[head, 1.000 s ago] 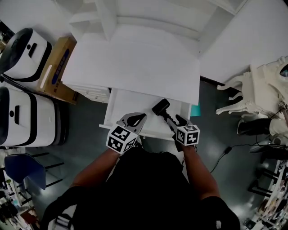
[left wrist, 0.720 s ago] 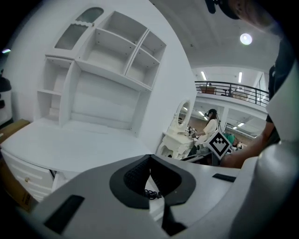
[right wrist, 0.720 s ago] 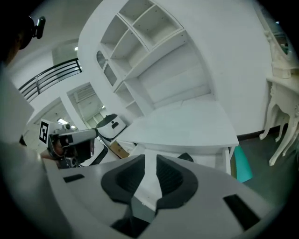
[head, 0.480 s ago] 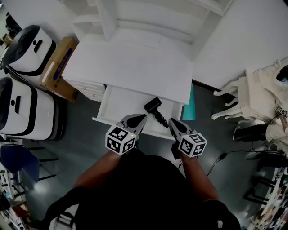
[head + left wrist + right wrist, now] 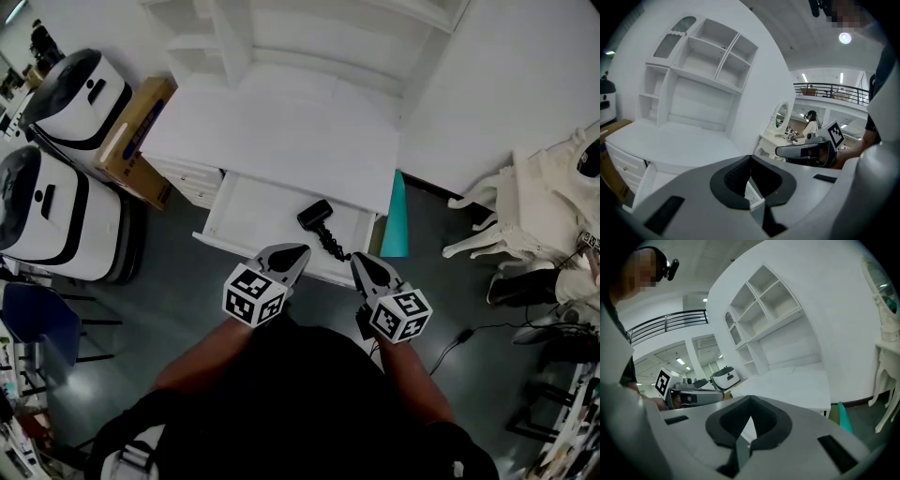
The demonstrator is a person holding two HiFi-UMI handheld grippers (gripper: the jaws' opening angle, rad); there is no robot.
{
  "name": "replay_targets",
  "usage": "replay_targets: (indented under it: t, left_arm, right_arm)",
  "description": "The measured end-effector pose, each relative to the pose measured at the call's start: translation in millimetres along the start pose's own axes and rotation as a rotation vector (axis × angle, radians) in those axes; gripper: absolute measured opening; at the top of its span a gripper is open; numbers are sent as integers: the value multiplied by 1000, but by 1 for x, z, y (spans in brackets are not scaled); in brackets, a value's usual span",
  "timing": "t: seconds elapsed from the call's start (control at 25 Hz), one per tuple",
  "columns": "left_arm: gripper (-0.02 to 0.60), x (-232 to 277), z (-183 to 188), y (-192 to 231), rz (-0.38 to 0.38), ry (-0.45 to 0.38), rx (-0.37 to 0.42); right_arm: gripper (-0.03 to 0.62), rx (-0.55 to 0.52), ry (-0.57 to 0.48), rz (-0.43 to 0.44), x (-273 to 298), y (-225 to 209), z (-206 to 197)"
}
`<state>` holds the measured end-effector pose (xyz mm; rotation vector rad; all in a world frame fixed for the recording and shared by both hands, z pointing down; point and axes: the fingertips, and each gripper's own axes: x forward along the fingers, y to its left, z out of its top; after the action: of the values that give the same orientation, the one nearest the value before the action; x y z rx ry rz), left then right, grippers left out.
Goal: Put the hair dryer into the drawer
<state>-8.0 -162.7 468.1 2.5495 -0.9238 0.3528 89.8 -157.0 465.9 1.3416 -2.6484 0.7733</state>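
1. The white desk (image 5: 281, 131) fills the head view's 12 o'clock.
2. Its drawer (image 5: 246, 214) stands pulled open under the desktop's near edge.
3. The left gripper (image 5: 300, 250) hovers at the drawer's 6 o'clock, jaws pinched together, empty.
4. The right gripper (image 5: 360, 260), at the left's 3 o'clock, is likewise closed on nothing.
5. The hair dryer (image 5: 316, 214) lies in the drawer's 3 o'clock end, its coiled cord (image 5: 333, 246) trailing toward 5 o'clock.

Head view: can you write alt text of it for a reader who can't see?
A black hair dryer lies in the open drawer of a white desk, its coiled cord running to the front edge. The person holds the left gripper and right gripper just in front of it, both shut and empty.
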Motion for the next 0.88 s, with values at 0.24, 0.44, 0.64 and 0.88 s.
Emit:
replay_targets:
  t: [0.24, 0.44, 0.64, 0.88]
  left_arm:
    - [9, -7, 3, -29, -10, -18, 64]
    - [9, -13, -3, -41, 4, -26, 38]
    - [9, -21, -6, -44, 3, -58, -19]
    - [9, -23, -11, -50, 15, -49, -8]
  right_arm:
    - [25, -2, -8, 30, -18, 9, -2]
    - [25, 0, 5, 43, -29, 12, -10]
    - [25, -13, -1, 56, -37, 18, -17]
    - [25, -3, 12, 61, -41, 21, -27]
